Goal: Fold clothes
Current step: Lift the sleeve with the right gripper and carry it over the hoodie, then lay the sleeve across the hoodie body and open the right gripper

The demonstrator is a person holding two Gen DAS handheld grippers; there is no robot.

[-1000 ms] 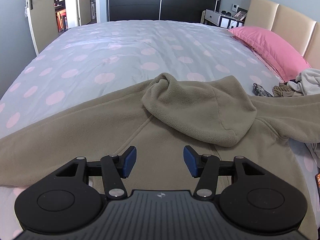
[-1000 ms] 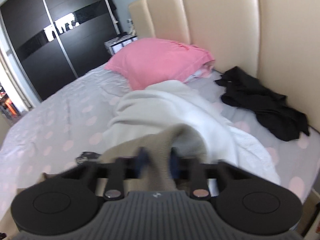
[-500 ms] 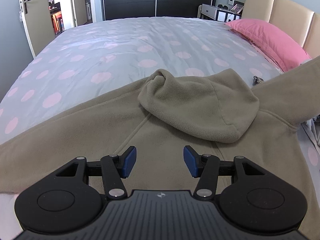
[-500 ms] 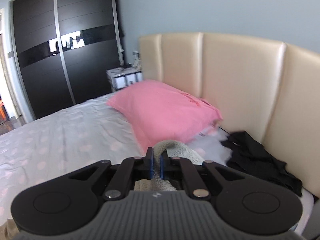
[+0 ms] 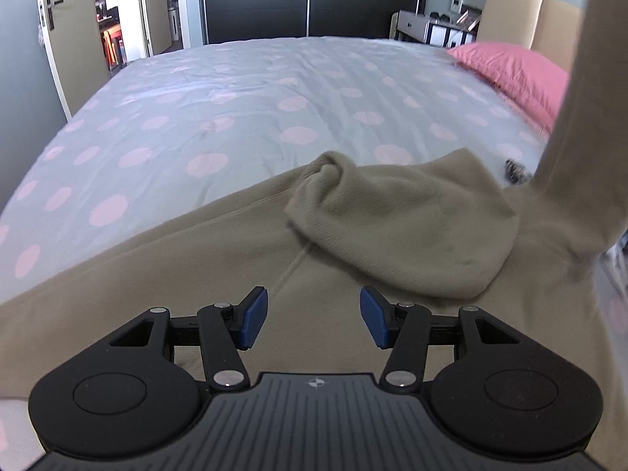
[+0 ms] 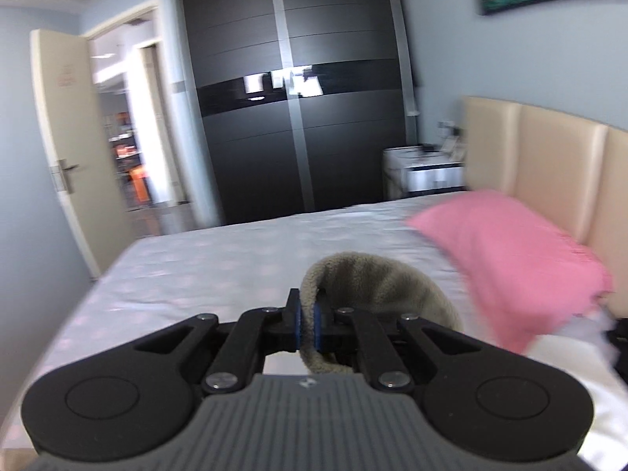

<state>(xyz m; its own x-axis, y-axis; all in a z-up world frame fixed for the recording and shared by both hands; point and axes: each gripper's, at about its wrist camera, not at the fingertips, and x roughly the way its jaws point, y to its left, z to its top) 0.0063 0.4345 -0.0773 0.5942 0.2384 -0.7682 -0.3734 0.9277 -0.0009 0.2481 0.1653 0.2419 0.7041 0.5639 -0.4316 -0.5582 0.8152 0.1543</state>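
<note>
A beige fleece hoodie (image 5: 204,274) lies spread on the bed, its hood (image 5: 408,223) folded onto the back. My left gripper (image 5: 314,320) is open and empty just above the hoodie's body. The hoodie's right sleeve (image 5: 588,110) rises steeply off the bed at the right edge of the left wrist view. My right gripper (image 6: 307,324) is shut on that sleeve's cuff (image 6: 376,282) and holds it high above the bed.
The bed has a pale cover with pink dots (image 5: 243,117). A pink pillow (image 6: 510,259) lies by the beige headboard (image 6: 549,165). White and black clothes (image 6: 612,333) lie at the right. A dark wardrobe (image 6: 298,117) and an open door (image 6: 66,149) stand beyond.
My right gripper has lifted the sleeve cuff high and swung left, toward the wardrobe. The sleeve now stands up from the bed. My left gripper has stayed open over the hoodie.
</note>
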